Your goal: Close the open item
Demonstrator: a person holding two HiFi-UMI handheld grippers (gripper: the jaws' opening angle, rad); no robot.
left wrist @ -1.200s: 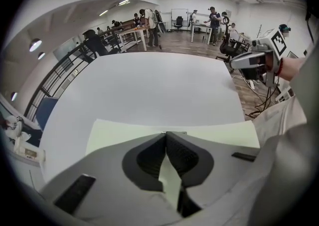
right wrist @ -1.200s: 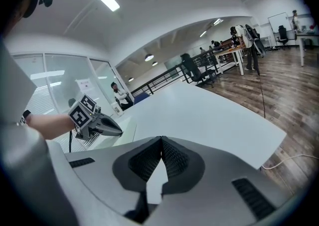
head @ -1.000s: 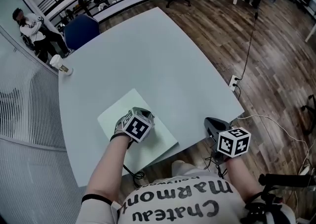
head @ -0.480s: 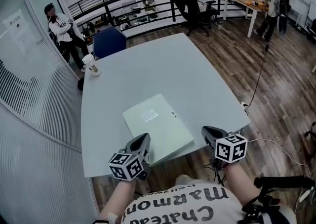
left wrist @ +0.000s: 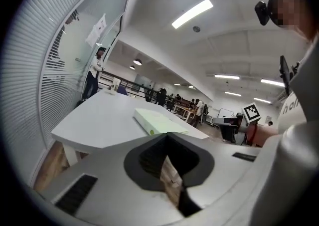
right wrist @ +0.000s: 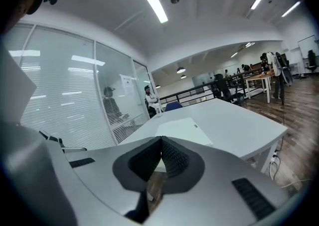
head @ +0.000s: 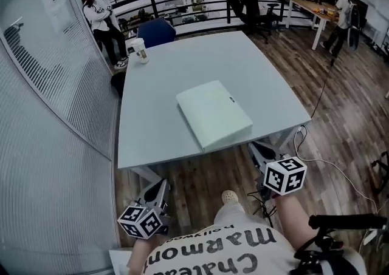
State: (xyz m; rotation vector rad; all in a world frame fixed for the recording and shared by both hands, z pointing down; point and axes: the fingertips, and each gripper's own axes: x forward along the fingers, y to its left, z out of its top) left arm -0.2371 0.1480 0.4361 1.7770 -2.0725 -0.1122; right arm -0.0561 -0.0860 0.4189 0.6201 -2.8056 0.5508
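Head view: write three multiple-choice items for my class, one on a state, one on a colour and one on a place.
1. The folder is: A. open flat; B. closed; C. standing on edge.
2. The chair is: A. red; B. yellow; C. blue.
3. The cup stands: A. at a far corner of the table; B. on the folder; C. on the chair.

Key:
1. B, its cover lies flat and shut.
2. C, its blue back shows beyond the table.
3. A, it stands at the far left corner, apart from the folder.
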